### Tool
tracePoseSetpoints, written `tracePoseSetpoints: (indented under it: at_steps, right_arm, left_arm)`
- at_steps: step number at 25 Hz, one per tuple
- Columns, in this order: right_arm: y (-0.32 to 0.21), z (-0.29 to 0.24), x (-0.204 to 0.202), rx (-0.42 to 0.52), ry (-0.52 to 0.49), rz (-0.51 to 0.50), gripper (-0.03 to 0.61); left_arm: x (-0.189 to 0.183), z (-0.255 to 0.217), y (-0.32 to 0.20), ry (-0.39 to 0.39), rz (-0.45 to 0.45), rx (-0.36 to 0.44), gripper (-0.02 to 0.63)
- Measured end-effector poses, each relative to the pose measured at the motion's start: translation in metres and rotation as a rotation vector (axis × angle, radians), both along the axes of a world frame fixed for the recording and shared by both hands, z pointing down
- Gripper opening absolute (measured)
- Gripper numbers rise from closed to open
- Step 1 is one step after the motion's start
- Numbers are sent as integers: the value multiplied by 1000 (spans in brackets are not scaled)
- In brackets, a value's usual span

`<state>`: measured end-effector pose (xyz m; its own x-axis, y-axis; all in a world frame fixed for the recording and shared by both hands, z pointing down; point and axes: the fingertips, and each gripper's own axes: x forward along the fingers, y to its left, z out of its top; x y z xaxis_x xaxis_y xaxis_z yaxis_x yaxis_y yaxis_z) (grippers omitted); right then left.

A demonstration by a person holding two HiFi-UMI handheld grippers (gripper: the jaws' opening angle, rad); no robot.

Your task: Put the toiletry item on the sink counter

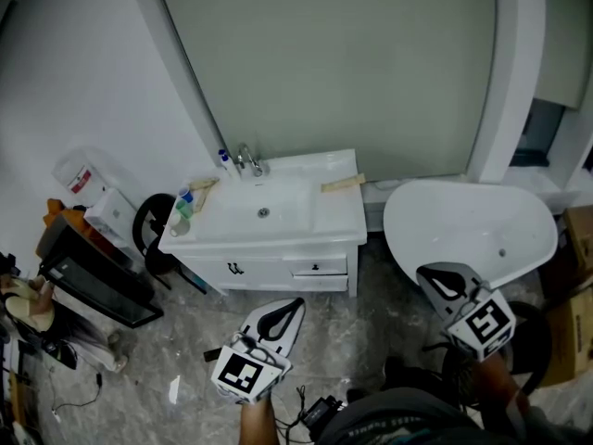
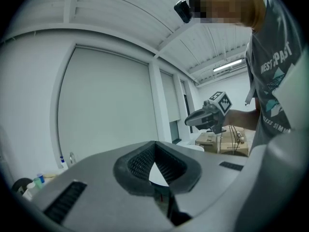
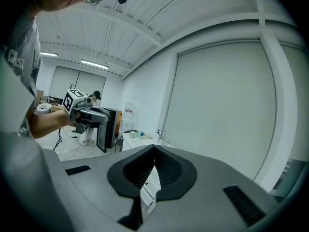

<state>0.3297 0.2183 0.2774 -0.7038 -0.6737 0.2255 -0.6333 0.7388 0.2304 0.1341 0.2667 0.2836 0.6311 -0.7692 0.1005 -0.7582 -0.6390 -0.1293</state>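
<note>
Left gripper [image 1: 289, 310] and right gripper [image 1: 432, 278] hang low in the head view, well apart from each other, both pointed toward the far wall. Their own views tell us what the head view cannot. The left gripper [image 2: 154, 146] has its jaws shut tip to tip, with a pale wedge of background below the tips. The right gripper [image 3: 154, 150] is likewise closed, and a white strip shows in the slit that we cannot identify. Each of those views also catches the other gripper side-on in a hand.

Only the head view lays out the sink counter [image 1: 335, 219]. The toiletry bottles [image 1: 182, 209] stand clustered at its left end, near the edge and well apart from both grippers. Marbled floor [image 1: 371, 332] lies open between us and the cabinet front. A white tub [image 1: 482, 225] crowds the right gripper's side, and dark clutter [image 1: 93, 272] lines the left.

We count two grippers, about three bottles in the cluster, one small bottle [image 1: 223, 160] beside the single tap [image 1: 248, 160], and two wooden pieces [image 1: 343, 184].
</note>
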Motion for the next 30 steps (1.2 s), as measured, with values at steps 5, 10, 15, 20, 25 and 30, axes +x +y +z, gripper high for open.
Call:
tracePoseSetpoints:
  at_steps: [5,10,15,20,25,30]
  right_arm:
    - [-23,6,6,-17,15,18,29]
    - [-56,13,2,-21,33,-10,29]
    - [-101,18,8,-18,38,-29,29]
    - [-151,19,24,-21,30,-50,29]
    - [-196,19,36,-15,0,-72,29]
    - [-231,23,40,-13,-22,-102,29]
  left_arm:
    - [13,7,-23,10,23,-19,0]
    - [26,15,-59,-18,35,-44,0]
    - [42,12,-102,-21,18,-38,0]
    - [52,10,-147,-35,-18,-40,0]
    - [60,9,-182,-37,-67,-42,0]
    - [66,9,-208,-52,-107,-44,-1]
